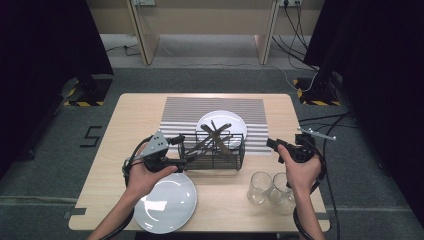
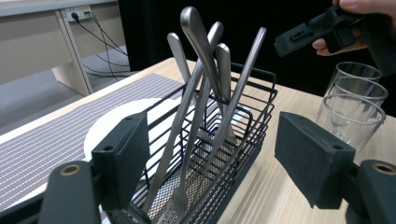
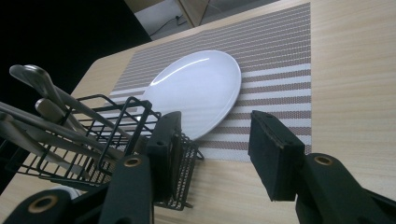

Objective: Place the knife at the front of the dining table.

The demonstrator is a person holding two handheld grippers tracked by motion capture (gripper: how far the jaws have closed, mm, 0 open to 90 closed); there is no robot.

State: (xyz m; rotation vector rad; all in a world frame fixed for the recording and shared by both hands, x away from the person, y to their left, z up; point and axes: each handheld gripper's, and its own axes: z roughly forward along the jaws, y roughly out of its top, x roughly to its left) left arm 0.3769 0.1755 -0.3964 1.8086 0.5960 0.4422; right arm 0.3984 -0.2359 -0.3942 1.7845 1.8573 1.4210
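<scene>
Cutlery (image 1: 215, 136) stands handle-up in a black wire basket (image 1: 214, 152) at the middle of the table (image 1: 280, 105), its long axis running left to right between the 2 grippers. The basket sits on the near edge of a striped mat (image 1: 182, 110), partly over a white plate (image 1: 227, 119).

From the left gripper (image 1: 184, 150), the basket's left end lies directly ahead. In the left gripper view its jaws stand apart on either side of that end, the left pad (image 2: 122, 156) close against the wire, though I cannot tell whether it touches. This hand is the nearer one.

From the right gripper (image 1: 272, 145), the basket's right end lies just ahead, with a small gap. Its jaws are also apart, holding nothing; in the right gripper view the basket corner (image 3: 184, 154) sits by the left pad.

Both hands are held level and point inward at each other. 2 glasses (image 1: 270, 187) stand below the right hand, and a second plate (image 1: 167, 202) lies under the left wrist. The next move looks like closing on the basket's ends.
</scene>
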